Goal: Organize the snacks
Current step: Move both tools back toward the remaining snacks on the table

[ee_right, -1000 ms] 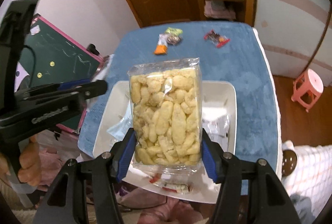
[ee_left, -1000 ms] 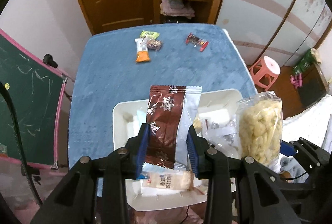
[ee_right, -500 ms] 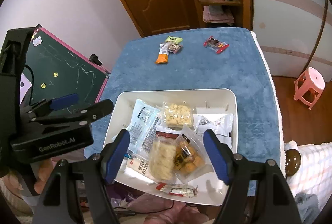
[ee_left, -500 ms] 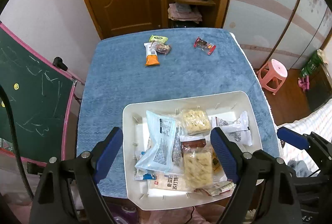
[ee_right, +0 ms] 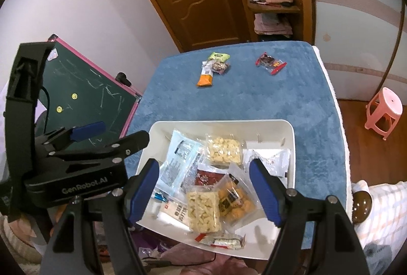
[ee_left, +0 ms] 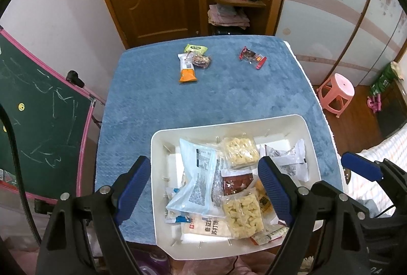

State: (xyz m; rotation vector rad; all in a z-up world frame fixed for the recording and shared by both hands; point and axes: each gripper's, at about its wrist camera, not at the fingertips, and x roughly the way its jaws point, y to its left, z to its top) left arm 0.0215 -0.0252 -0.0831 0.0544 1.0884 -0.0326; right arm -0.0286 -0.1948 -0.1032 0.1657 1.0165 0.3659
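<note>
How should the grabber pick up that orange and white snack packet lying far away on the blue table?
The orange and white packet lies flat, its long axis running away from the camera, with the dark clear packet touching its white far end. Probably best to come straight down with the left gripper, jaws open, closing across the narrow width at the orange near end, which is free on both sides.

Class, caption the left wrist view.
Open left tongs hover over a white plastic bin of snack packets on a blue cloth.
</note>
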